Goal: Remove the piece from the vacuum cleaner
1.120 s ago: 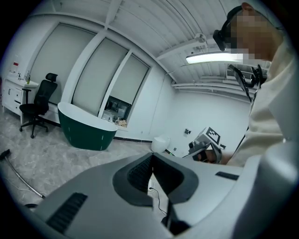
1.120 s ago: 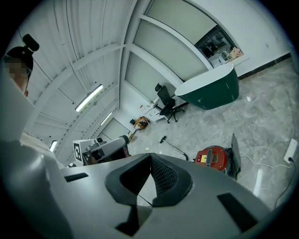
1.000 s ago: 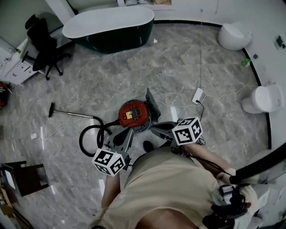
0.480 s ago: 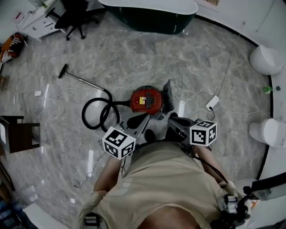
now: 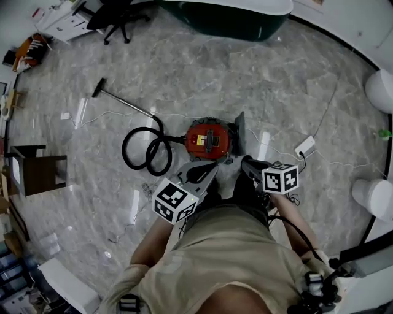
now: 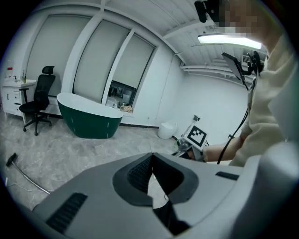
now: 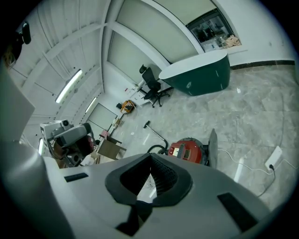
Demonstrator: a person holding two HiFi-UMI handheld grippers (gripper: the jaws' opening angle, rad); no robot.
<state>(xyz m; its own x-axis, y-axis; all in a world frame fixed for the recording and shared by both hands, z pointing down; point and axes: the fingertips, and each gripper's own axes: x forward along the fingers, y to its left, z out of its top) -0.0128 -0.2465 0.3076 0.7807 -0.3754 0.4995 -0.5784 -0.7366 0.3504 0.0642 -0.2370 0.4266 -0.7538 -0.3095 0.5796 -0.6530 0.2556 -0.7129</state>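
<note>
The red vacuum cleaner [image 5: 209, 138] stands on the marble floor with a dark flat panel [image 5: 239, 131] upright at its right side. Its black hose [image 5: 146, 151] coils to the left and runs into a wand with a floor head [image 5: 99, 87]. My left gripper [image 5: 210, 167] is shut and empty, its tips just short of the cleaner's near edge. My right gripper [image 5: 246, 161] is shut too, near the panel's foot. In the right gripper view the cleaner [image 7: 187, 151] lies beyond the closed jaws [image 7: 150, 157]. The left gripper view shows closed jaws [image 6: 152, 155] and the right gripper's marker cube [image 6: 197, 135].
A dark green bathtub [image 5: 236, 17] stands at the far wall, with an office chair [image 5: 116, 13] to its left. A white power strip [image 5: 305, 146] and its cable lie right of the cleaner. Toilets [image 5: 381, 89] line the right wall. A wooden stool [image 5: 35, 169] stands at left.
Both grippers have sunk and moved forward toward the vacuum cleaner, which now sits closer to their tips. The head view has swung, so the tub has slid to the top edge.
</note>
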